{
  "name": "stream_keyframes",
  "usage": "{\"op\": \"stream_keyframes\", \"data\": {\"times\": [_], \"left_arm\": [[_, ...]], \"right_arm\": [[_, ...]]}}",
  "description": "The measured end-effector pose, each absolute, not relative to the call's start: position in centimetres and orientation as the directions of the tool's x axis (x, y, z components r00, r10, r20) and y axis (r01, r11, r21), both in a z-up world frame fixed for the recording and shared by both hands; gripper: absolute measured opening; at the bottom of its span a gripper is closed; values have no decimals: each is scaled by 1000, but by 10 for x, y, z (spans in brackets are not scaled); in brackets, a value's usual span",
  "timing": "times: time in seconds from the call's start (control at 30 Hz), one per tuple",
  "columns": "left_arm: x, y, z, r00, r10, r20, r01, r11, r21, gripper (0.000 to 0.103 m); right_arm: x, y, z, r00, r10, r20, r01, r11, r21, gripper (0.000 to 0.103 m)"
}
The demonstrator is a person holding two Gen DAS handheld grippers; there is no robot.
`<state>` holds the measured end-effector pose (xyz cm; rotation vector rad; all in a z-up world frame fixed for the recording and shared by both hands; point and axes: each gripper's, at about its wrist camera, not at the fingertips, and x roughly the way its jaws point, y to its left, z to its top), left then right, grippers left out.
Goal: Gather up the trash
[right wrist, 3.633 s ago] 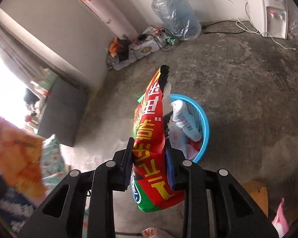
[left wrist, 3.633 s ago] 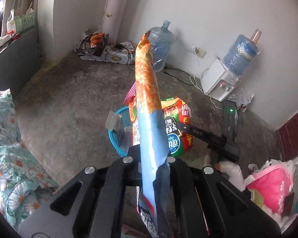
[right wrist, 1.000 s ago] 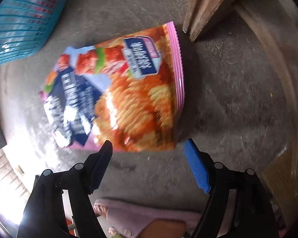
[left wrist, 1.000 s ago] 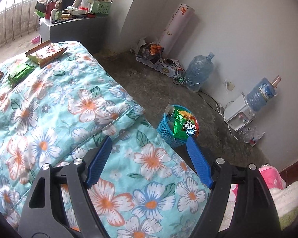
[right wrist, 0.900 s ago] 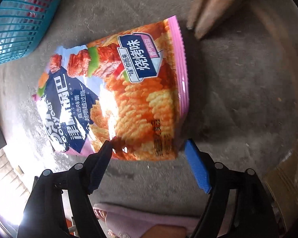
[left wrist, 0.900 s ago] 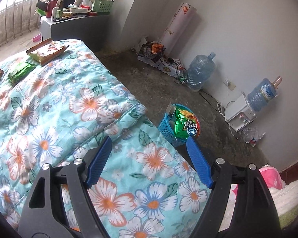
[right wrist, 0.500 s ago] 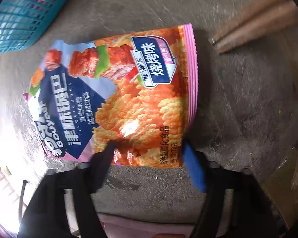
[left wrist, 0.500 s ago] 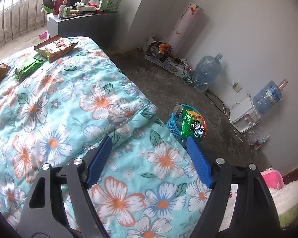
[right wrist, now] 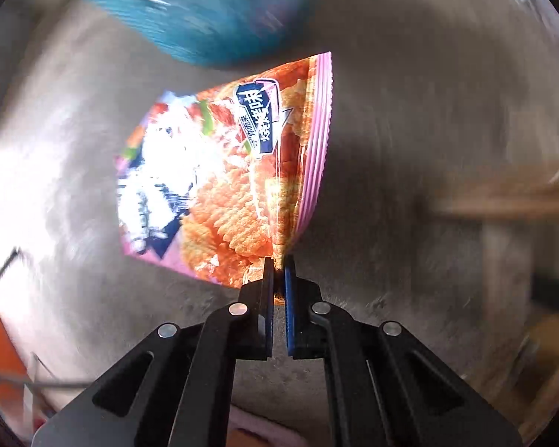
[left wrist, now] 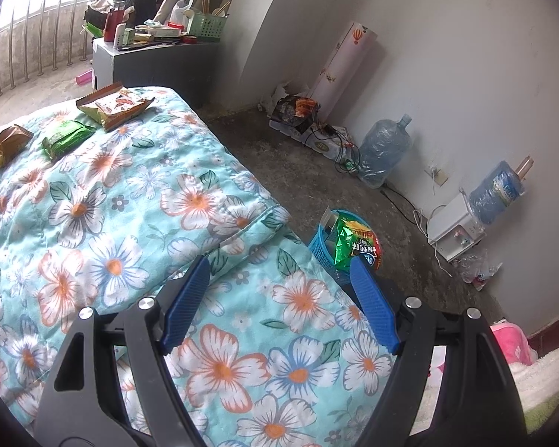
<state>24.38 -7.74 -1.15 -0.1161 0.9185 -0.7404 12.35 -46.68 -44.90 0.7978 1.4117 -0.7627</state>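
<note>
My right gripper (right wrist: 278, 266) is shut on the bottom corner of an orange and pink snack bag (right wrist: 238, 175), which hangs lifted off the concrete floor; the view is blurred by motion. The blue trash basket (right wrist: 205, 11) is just beyond the bag. In the left wrist view my left gripper (left wrist: 279, 272) is open and empty above the floral blanket (left wrist: 130, 223). The basket (left wrist: 322, 247) stands on the floor past the bed edge with a green and red bag (left wrist: 354, 242) sticking out. Three snack packets lie at the far end of the bed: tan (left wrist: 117, 106), green (left wrist: 67, 141), brown (left wrist: 5, 145).
A grey cabinet (left wrist: 149, 63) with clutter stands by the window. Water jugs (left wrist: 384, 156), a white dispenser (left wrist: 454, 231) and cables line the wall. A wooden bed leg (right wrist: 503, 205) is right of the bag. A pink item (left wrist: 510, 339) lies at the bed's right.
My right gripper has closed on the snack bag's corner and lifted it from the floor toward the basket. My left gripper has drifted slightly over the bed, still open.
</note>
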Motion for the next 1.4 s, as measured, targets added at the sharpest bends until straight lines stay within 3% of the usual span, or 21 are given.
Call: {"op": "stream_keyframes", "data": {"times": [0.3,0.5,0.57,0.73,0.83,0.9,1.2,1.4], "left_arm": [[233,-71,-4,386,-658,-647,548,727,-413,73],[229,-64,0,396,-665,-633,548,724,-419,73],[230,-63,-2,394,-665,-635,546,725,-420,73],[232,-60,-7,396,-654,-644,533,735,-419,73],[234,-57,-7,402,-646,-649,522,744,-418,73],[235,-56,-8,405,-641,-651,516,749,-416,73],[229,-51,-2,413,-660,-628,514,738,-437,73],[218,-46,-1,416,-657,-629,518,739,-430,73]], "right_arm": [[145,-408,-275,218,-241,-946,537,839,-90,5],[139,-446,-175,352,-330,-876,615,787,-49,5],[149,-481,-176,326,-371,-869,655,752,-75,5],[167,-569,-228,225,-220,-949,777,629,38,8],[156,-598,-256,205,-183,-962,864,495,90,24],[148,-601,-260,206,-173,-963,882,459,106,44],[109,-612,-243,288,-241,-927,863,486,141,50],[162,-590,-238,334,-275,-902,703,710,44,50]]}}
